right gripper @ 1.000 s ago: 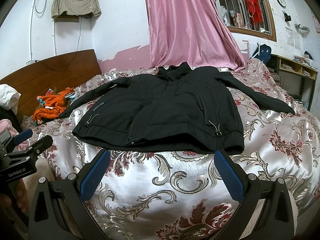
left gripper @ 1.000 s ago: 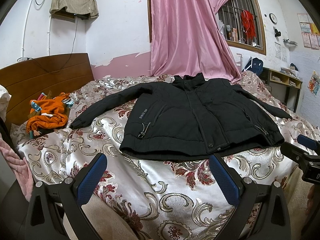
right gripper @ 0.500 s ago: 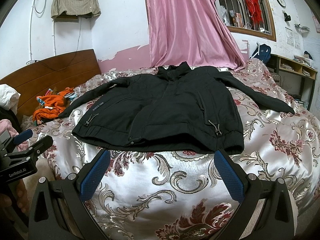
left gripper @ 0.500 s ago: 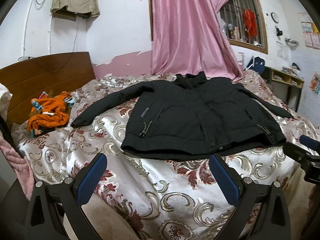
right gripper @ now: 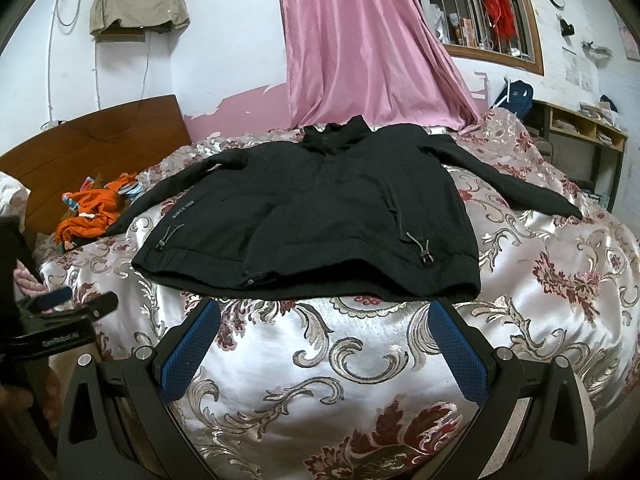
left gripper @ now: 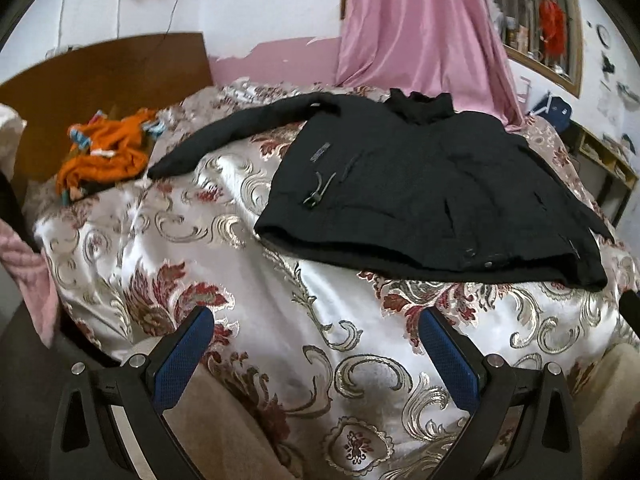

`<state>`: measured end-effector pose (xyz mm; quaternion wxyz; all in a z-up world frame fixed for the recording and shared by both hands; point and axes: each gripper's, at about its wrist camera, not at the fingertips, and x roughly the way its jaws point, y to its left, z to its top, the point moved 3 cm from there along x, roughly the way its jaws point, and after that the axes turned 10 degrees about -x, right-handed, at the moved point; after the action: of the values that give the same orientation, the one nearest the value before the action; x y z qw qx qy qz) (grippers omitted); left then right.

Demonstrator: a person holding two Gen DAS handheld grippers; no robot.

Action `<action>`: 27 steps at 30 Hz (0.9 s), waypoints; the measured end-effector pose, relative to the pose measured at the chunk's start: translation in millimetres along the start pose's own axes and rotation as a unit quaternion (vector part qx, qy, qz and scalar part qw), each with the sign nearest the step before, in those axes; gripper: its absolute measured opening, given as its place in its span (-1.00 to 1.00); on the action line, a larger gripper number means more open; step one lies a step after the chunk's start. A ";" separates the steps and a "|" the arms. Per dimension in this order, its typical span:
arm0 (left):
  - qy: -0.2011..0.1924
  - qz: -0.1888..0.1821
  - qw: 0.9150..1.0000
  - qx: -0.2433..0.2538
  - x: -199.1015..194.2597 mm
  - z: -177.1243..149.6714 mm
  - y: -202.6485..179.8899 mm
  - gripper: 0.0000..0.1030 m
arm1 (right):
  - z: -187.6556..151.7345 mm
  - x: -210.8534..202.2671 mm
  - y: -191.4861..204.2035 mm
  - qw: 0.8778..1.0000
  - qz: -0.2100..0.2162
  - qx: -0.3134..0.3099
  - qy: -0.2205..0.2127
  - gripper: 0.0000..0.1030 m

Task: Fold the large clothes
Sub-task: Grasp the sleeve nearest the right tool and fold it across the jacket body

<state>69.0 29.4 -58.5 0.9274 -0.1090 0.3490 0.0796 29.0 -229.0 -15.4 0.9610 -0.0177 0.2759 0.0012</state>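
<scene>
A black jacket (left gripper: 420,188) (right gripper: 320,216) lies flat and face up on the bed, sleeves spread to both sides, collar toward the pink curtain. My left gripper (left gripper: 316,328) hovers open over the bedspread just short of the jacket's hem, toward its left part. My right gripper (right gripper: 324,316) is open too, its blue pads (right gripper: 460,356) just below the hem's middle. Nothing sits between either pair of fingers. The left gripper also shows at the left edge of the right wrist view as a dark tool (right gripper: 60,320) in a hand.
The bed carries a shiny floral bedspread (right gripper: 360,360) and has a wooden headboard (right gripper: 100,140) at the left. Orange clothes (left gripper: 104,156) (right gripper: 92,216) are piled by the headboard. A pink curtain (right gripper: 360,48), a barred window and a shelf unit (right gripper: 580,132) stand behind and right.
The left gripper has swung left and tilted down, so the jacket now sits to the right in its view. The right gripper has edged closer to the hem. Both stay open.
</scene>
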 end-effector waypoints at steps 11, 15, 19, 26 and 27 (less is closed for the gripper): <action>-0.004 0.023 1.000 0.015 19.5 18.9 -16.4 0.99 | 20.0 22.1 -58.5 0.997 -0.052 0.050 -0.009 0.98; -0.003 0.022 1.000 0.021 30.2 33.1 -34.0 0.99 | 26.0 34.5 -101.8 0.993 -0.093 0.078 -0.006 0.98; -0.011 0.004 0.999 0.044 37.0 52.7 -62.6 0.99 | 42.1 50.4 -146.7 0.986 -0.136 0.099 -0.001 0.98; 0.001 -0.044 0.996 0.084 61.5 94.2 -142.4 0.99 | 88.7 99.6 -229.5 0.978 -0.175 0.109 0.000 0.98; 0.009 -0.059 0.995 0.084 66.0 99.0 -153.8 0.99 | 95.6 110.0 -242.1 0.978 -0.180 0.109 -0.001 0.98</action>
<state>214.9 -88.5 -7.4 0.9331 -0.0516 0.3558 -0.0056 175.9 -468.5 15.4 0.9418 0.0373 0.2660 -0.2019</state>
